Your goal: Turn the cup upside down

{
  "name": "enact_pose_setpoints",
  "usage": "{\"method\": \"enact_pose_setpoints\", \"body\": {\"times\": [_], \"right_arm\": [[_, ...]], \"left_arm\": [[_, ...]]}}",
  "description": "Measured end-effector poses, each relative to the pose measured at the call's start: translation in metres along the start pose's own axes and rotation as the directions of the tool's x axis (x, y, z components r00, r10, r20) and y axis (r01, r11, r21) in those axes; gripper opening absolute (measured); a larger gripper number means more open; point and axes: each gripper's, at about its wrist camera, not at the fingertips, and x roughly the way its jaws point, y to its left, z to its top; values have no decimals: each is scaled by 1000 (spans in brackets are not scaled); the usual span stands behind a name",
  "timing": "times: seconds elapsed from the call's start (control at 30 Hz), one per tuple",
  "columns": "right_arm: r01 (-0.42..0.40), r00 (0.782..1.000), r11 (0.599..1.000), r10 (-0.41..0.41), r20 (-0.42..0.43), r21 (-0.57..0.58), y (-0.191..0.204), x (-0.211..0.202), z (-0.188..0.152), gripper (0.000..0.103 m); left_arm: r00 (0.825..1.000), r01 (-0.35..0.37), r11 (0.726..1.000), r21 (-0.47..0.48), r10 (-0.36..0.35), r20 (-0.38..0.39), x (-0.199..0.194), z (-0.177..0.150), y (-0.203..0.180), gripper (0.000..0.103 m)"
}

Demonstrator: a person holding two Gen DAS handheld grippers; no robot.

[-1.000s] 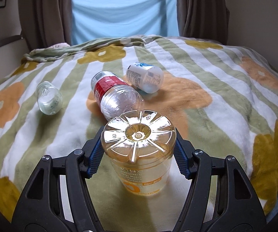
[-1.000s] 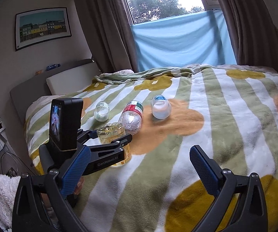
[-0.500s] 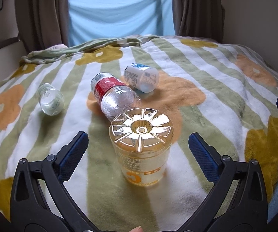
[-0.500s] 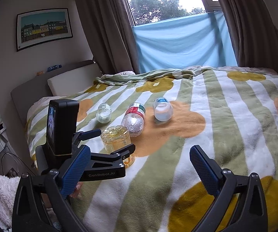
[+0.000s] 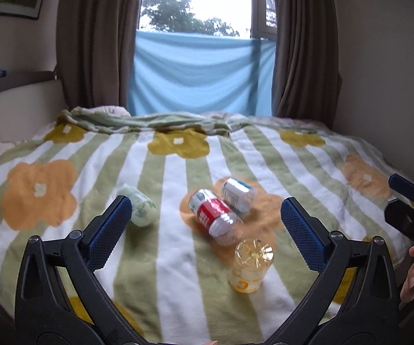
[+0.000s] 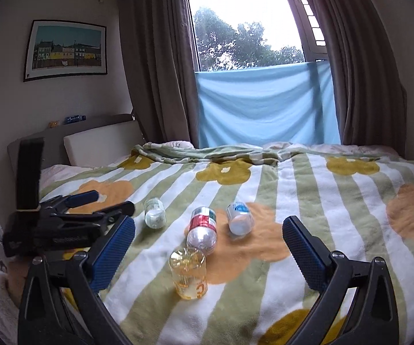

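A clear yellowish plastic cup (image 5: 250, 266) stands upside down on the striped flower blanket (image 5: 63, 155), base up. It also shows in the right wrist view (image 6: 189, 273). My left gripper (image 5: 207, 233) is open and empty, drawn back above and short of the cup. In the right wrist view the left gripper (image 6: 92, 204) shows at the left, jaws apart. My right gripper (image 6: 208, 254) is open and empty, held back from the cup. Its tip (image 5: 408, 198) shows at the right edge of the left wrist view.
Three containers lie on their sides beyond the cup: a red-labelled bottle (image 5: 215, 215), a white-and-blue bottle (image 5: 237, 194) and a small clear jar (image 5: 139, 208). Curtains and a blue cloth (image 5: 201, 74) hang behind the bed. A headboard (image 6: 100, 143) stands at the left.
My left gripper opened and let go of the upside-down cup, then drew back and up. The cup stays standing on the blanket. The right gripper also lifted and pulled back.
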Motion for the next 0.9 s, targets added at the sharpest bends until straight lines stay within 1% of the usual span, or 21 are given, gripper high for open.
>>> {"method": "enact_pose_setpoints", "body": {"times": [0.1,0.2,0.27,0.37,0.43,0.6,0.9], "right_arm": [[70,997,997,-70,36,-10,15,-3,19,103],[151,987,988,-148,67,-39,31,-5,32,103],[196,978,980,-192,77,-44,40,-6,37,103],[272,960,961,-267,86,-47,47,-8,36,103],[302,950,952,-296,94,-57,50,-9,34,103],[330,941,942,-323,95,-59,54,-11,33,103],[338,938,940,-333,94,-50,56,-14,33,103]], "left_arm": [[998,-19,1000,-1,19,67,-28,17,13,103],[993,-50,999,5,49,110,-49,25,24,103],[989,-65,998,1,64,134,-60,26,30,103],[983,-63,998,-5,63,170,-73,22,37,103],[983,-66,998,-2,66,171,-74,18,39,103],[985,-58,998,-12,59,164,-72,11,44,103],[987,-67,998,-1,66,149,-69,8,43,103]]}}
